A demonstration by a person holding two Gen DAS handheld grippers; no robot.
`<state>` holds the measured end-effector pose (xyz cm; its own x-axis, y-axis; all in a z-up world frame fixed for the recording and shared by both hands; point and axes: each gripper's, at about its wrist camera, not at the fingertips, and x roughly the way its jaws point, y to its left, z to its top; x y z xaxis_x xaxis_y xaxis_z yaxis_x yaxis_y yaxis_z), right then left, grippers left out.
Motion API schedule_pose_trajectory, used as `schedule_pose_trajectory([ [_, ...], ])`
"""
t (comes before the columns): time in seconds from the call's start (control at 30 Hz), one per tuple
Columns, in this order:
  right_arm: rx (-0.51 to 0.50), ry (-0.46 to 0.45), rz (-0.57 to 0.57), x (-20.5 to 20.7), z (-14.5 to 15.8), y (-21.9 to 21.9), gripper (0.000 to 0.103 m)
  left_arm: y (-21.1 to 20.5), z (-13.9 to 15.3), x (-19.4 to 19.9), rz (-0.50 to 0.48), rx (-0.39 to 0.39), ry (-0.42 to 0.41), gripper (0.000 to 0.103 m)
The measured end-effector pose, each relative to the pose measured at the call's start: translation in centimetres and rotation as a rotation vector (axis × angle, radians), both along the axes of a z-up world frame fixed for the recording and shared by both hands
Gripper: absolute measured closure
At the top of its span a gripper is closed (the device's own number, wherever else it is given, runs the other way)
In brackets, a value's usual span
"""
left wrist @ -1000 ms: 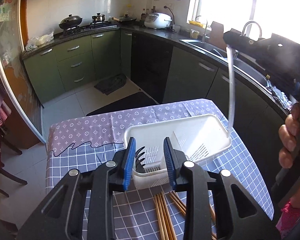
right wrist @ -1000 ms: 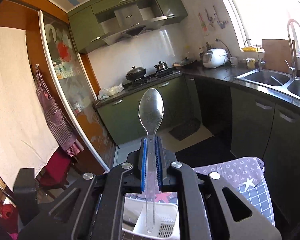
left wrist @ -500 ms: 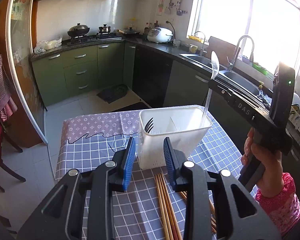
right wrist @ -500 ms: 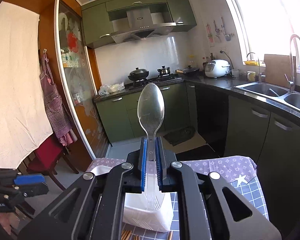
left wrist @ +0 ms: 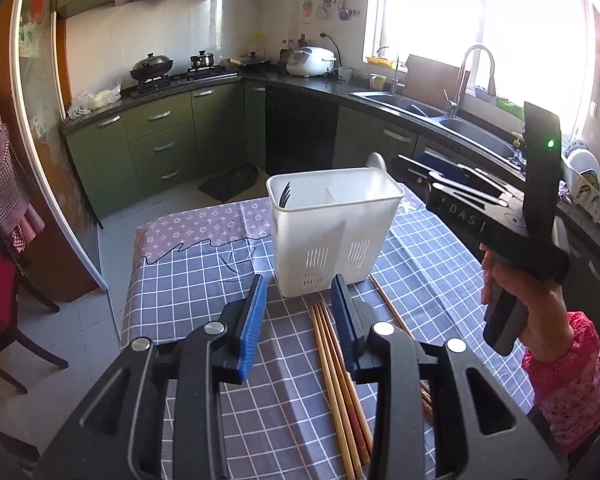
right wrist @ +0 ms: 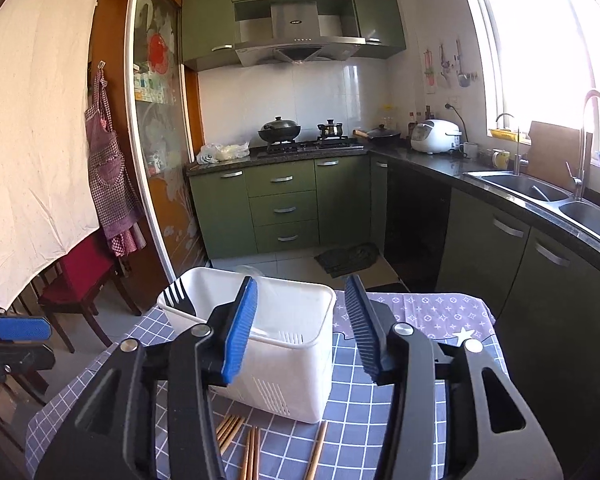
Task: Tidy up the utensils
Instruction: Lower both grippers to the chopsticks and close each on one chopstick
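Your white utensil caddy [left wrist: 336, 232] stands upright on the checked tablecloth, divided into compartments with slotted lower walls. A black fork [left wrist: 285, 195] leans tines-up in its left compartment. The clear spoon's [left wrist: 376, 160] bowl peeks over the far right rim. Wooden chopsticks [left wrist: 340, 392] lie flat just before it.

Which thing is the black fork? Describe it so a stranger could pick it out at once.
Find the table with the checked cloth and the white caddy standing on it. The black fork stands in the caddy's left compartment, tines up, poking above the rim. It is the only black utensil; the chopsticks lying on the cloth are wooden.
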<state>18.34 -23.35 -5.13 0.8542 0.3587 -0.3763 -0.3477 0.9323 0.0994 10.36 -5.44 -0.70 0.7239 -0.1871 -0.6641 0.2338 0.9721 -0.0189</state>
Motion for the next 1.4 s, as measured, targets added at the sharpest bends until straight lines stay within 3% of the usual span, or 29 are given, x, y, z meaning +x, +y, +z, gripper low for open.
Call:
schedule_pose_trajectory([
  [0.2, 0.052, -0.039, -0.035, -3.0, 2.5, -2.7, 0.053, -1.5, -3.0, 0.9, -0.021, 0.053, 0.109, 0.066],
  [0.3, 0.035, 0.037, -0.041, -4.6, 2.0, -4.2, 0.052, -2.0, -6.1, 2.3, -0.026, 0.072, 0.230, 0.066],
  [0.4, -0.018, 0.133, -0.026, -5.1, 0.4, -5.1, 0.041, -2.4, -9.1, 3.6, -0.038, 0.058, 0.369, 0.059],
  [0.53, -0.105, 0.230, -0.040, -5.1, -2.2, -6.1, 0.041, -2.5, -12.3, 4.9, -0.029, 0.046, 0.498, 0.059],
  [0.77, -0.119, 0.348, -0.030, -4.3, -6.4, -7.6, 0.041, -3.1, -14.9, 7.0, -0.013, 0.052, 0.552, 0.067],
  [0.87, -0.142, 0.369, -0.028, -4.1, -7.4, -7.5, 0.041, -3.3, -15.6, 7.5, -0.005, 0.068, 0.566, 0.078],
  [1.1, -0.188, 0.447, -0.007, -2.8, -9.3, -6.2, 0.041, -3.7, -16.6, 8.0, -0.005, 0.102, 0.587, 0.081],
  [1.2, -0.186, 0.513, 0.030, -1.8, -10.4, -5.3, 0.053, -3.7, -16.6, 8.7, 0.001, 0.101, 0.603, 0.090],
  [1.4, -0.200, 0.589, 0.072, -0.3, -10.8, -3.6, 0.054, -3.6, -16.6, 9.2, 0.002, 0.074, 0.633, 0.095],
])
